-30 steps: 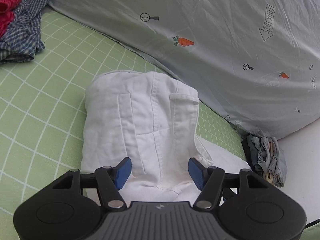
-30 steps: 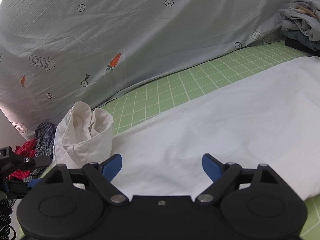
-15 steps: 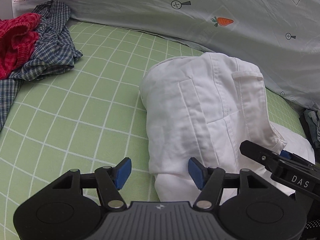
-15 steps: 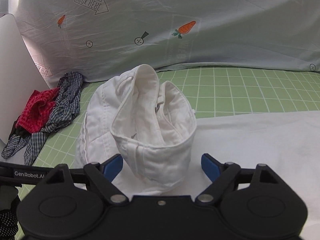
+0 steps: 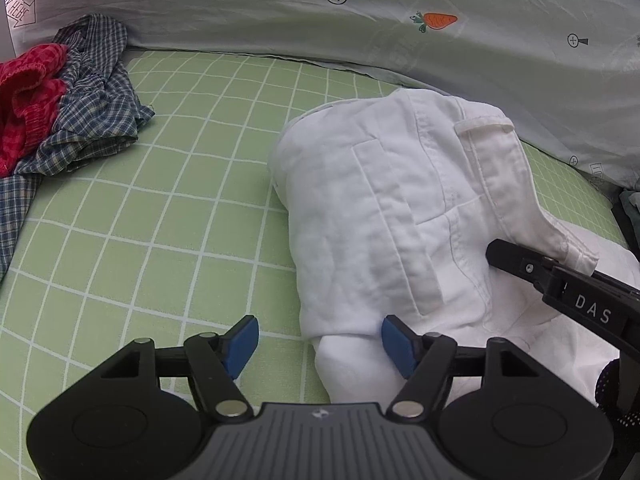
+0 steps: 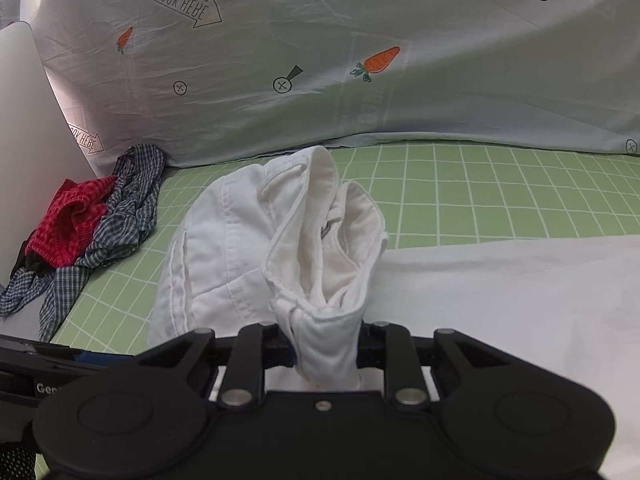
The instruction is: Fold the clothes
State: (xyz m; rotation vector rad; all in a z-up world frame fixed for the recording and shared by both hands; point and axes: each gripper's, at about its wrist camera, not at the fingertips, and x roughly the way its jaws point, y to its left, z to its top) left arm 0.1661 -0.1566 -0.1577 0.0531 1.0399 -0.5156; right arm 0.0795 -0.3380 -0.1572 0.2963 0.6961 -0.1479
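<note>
White trousers [image 5: 392, 216] lie bunched on the green checked mat [image 5: 160, 216], with the waistband end humped up. In the left wrist view my left gripper [image 5: 320, 342] is open, its blue pads straddling the near lower corner of the white bundle. The right gripper [image 5: 560, 284] reaches in from the right against the waistband edge. In the right wrist view my right gripper [image 6: 326, 350] is shut on a fold of the white trousers [image 6: 280, 248] at the waistband; its pads are hidden by the cloth.
A blue checked garment [image 5: 88, 112] and a red one [image 5: 24, 104] are heaped at the far left. A pale printed sheet [image 6: 360, 60] rises behind the mat. A flat white cloth [image 6: 520, 300] spreads to the right. A dark pile [image 5: 630, 216] sits at the far right edge.
Both grippers swung left toward the bunched trousers. The right gripper went from open to shut on the waistband fold. The left gripper stayed open and came close to the bundle's corner.
</note>
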